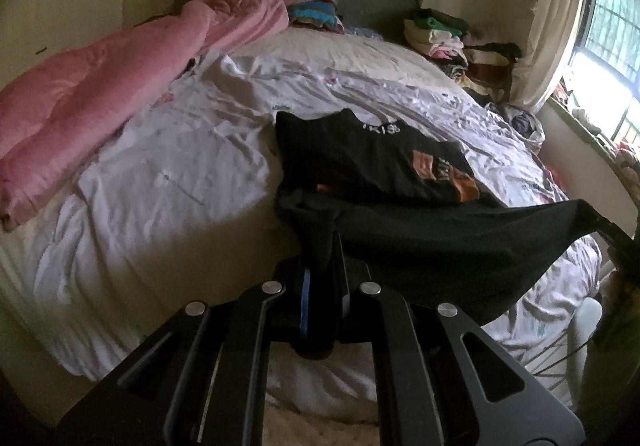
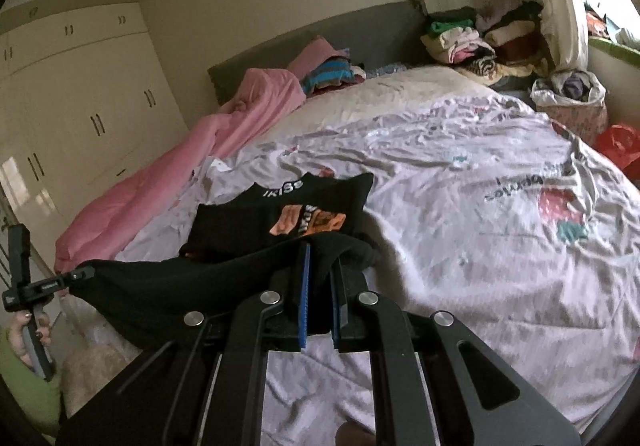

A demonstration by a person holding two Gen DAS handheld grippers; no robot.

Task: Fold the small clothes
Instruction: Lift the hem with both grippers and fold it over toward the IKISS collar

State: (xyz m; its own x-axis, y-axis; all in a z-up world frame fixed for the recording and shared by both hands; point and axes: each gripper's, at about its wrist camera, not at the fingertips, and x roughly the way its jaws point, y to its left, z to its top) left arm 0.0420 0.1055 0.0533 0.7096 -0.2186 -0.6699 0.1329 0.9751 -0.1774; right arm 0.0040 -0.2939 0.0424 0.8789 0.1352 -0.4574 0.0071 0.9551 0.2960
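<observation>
Near the bed's [image 1: 160, 174] front edge, left wrist view: the left gripper [image 1: 320, 242] jaws are clamped on the black printed cotton T-shirt's [image 1: 380, 166] hem. Right wrist view: the right gripper [image 2: 320, 270] jaws pinch the hem's other end, lifted off the white sheet [image 2: 460, 174].

This is a bedroom in a home. A wide bed [image 2: 460, 174] with a rumpled white printed sheet fills most of both views, backed by a dark grey headboard [image 2: 360, 34] against a cream wall. A pink duvet [image 1: 120, 86] lies bunched along the bed's left side. Stacks of folded clothes [image 2: 472, 42] sit at the head end, upper right. Built-in cream wardrobes [image 2: 80, 94] with dark handles line the left wall, and a window [image 1: 608, 38] with a pale curtain [image 1: 556, 14] lights the right edge.
</observation>
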